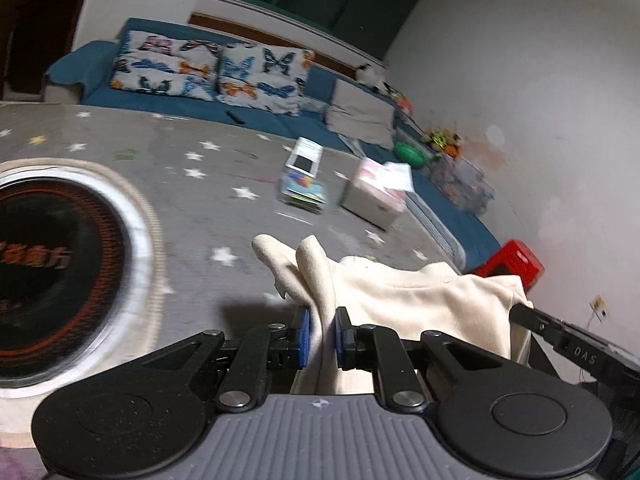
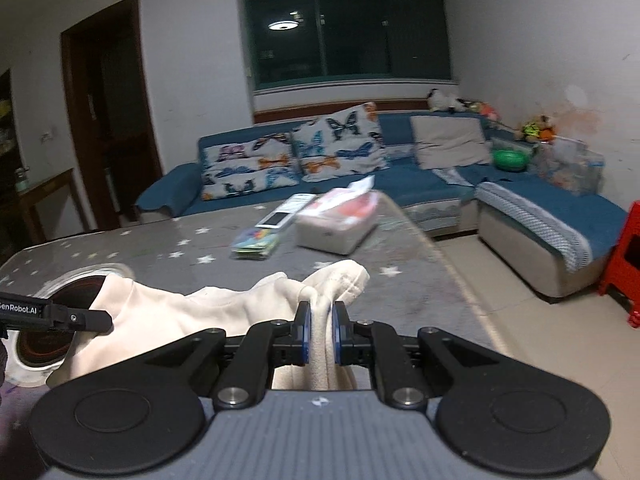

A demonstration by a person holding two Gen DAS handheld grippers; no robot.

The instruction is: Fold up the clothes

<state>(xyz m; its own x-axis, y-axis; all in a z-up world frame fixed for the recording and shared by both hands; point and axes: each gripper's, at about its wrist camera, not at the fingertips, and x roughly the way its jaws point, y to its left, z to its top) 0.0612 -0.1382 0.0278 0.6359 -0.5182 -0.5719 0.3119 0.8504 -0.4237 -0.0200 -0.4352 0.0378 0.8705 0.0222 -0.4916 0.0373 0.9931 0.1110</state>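
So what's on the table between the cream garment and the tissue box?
Nothing: in the right wrist view only bare star-patterned table cover lies between the cream garment and the tissue box. The stack of books sits off to its left.

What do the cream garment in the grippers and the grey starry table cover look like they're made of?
Cream garment: likely a soft fleece or brushed knit, matte, with thick rounded folds and a stitched hem where the right gripper pinches it. Table cover: seemingly a short-pile plush fabric printed with stars, grey and matte; blur leaves the weave unclear.
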